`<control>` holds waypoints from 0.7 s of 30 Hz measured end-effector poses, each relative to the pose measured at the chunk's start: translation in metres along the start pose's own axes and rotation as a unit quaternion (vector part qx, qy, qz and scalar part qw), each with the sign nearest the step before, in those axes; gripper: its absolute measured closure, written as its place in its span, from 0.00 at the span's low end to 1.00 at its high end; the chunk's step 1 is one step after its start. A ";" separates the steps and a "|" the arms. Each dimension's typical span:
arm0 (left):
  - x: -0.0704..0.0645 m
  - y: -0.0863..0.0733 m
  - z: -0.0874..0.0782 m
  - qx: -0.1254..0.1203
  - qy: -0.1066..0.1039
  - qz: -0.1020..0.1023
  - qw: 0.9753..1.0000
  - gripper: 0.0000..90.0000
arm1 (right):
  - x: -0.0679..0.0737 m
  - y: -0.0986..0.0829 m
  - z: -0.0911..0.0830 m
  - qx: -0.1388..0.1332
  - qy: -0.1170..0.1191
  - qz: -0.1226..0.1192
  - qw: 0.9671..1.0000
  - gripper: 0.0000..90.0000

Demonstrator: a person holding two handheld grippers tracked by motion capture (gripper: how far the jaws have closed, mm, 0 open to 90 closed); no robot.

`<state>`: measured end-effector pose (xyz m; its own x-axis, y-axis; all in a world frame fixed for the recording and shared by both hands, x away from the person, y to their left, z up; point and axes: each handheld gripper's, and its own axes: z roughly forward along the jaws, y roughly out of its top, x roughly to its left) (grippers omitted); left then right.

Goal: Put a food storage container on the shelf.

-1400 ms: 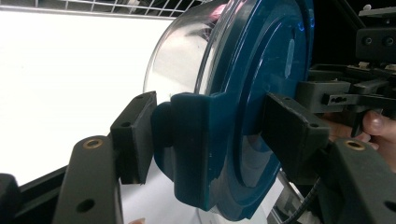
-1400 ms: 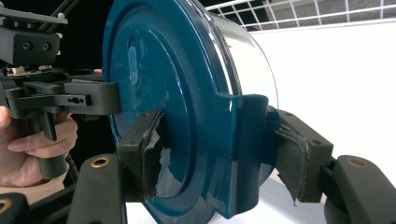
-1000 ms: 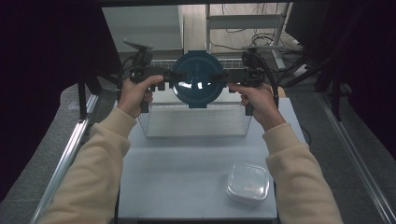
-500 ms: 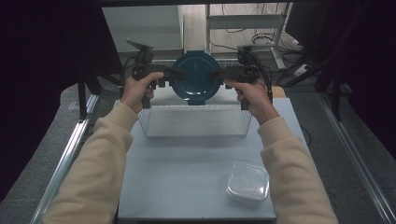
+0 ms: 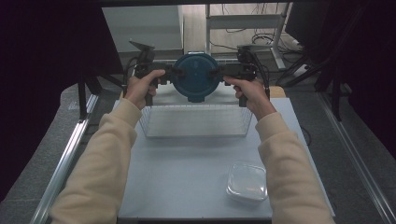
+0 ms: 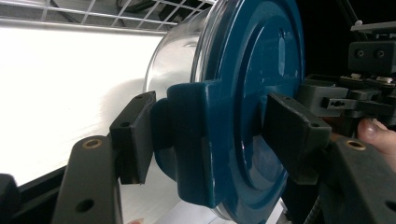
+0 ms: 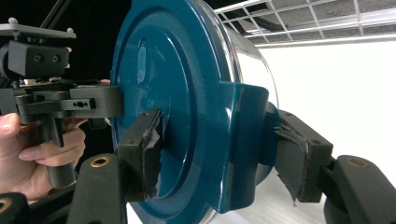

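Both tongs, left (image 6: 210, 135) and right (image 7: 219, 154), clamp a round, glossy teal-lidded clear container (image 5: 196, 77) by its clips.

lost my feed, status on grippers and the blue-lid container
Left hand-held gripper and right hand-held gripper both shut on container lid tabs. Container held on edge above wire basket. Nothing in the way; clear tub sits near table edge.

cream long sleeves (image 5: 107, 154) — black grippers with brass-ringed screw holes (image 6: 92, 143), frayed tape on one pad (image 7: 152, 140).
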<state>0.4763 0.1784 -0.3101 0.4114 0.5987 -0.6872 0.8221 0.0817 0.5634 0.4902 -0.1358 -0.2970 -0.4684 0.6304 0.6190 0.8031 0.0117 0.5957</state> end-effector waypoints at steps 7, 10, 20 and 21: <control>0.006 0.004 0.004 0.005 -0.008 -0.019 1.000 0.40 | -0.006 0.005 0.004 0.004 0.004 0.016 1.000 0.41; 0.009 0.005 0.006 0.003 -0.010 -0.027 1.000 0.40 | -0.009 0.007 0.006 0.007 0.007 0.030 1.000 0.40; 0.021 0.008 0.015 0.001 -0.023 -0.054 0.998 0.39 | -0.020 0.009 0.012 0.014 0.012 0.068 0.997 0.37; 0.022 0.008 0.016 0.001 -0.023 -0.057 0.998 0.38 | -0.023 0.009 0.013 0.014 0.012 0.077 0.997 0.36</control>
<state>0.4984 0.1794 -0.3279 0.3323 0.5476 -0.7679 0.8660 0.1454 0.4785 0.5126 -0.1395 -0.3125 -0.3475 0.6079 0.7140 0.8758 -0.0618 0.4788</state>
